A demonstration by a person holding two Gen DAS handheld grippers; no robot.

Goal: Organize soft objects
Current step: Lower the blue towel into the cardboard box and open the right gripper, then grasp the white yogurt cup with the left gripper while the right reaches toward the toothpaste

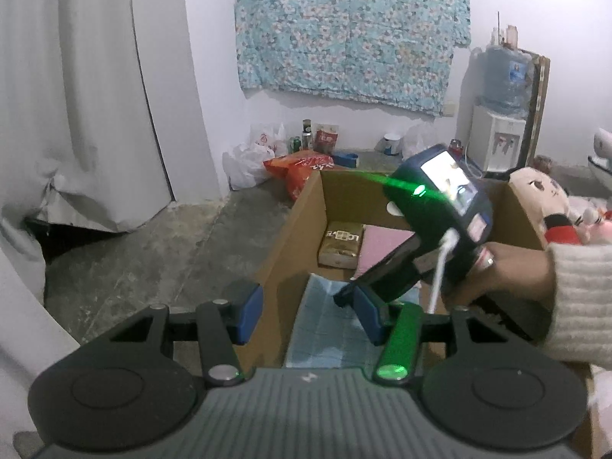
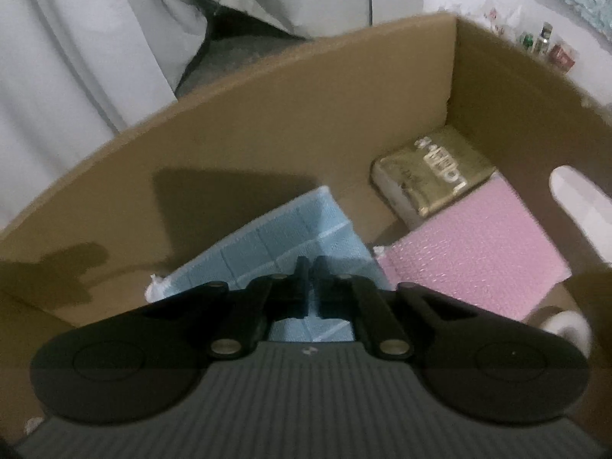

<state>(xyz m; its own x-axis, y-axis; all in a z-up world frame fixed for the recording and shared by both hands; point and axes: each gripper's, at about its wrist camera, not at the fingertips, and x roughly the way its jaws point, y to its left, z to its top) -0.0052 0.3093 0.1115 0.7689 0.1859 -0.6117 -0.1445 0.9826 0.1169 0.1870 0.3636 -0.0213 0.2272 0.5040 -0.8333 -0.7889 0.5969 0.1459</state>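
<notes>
right gripper [image 2: 311, 287] pinched light-blue quilted cloth pad [image 2: 267, 244] | left gripper [image 1: 302, 315] wide, empty | best laid flat in brown cardboard box [image 2: 267, 122] before release

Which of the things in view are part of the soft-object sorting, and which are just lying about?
Job in hand:
cardboard box
blue cloth, between the right gripper fingers
pink cloth
gold soft pack
plush doll beside the box
left gripper, open

Lying about:
plastic bags
water dispenser
floral sheet
</notes>
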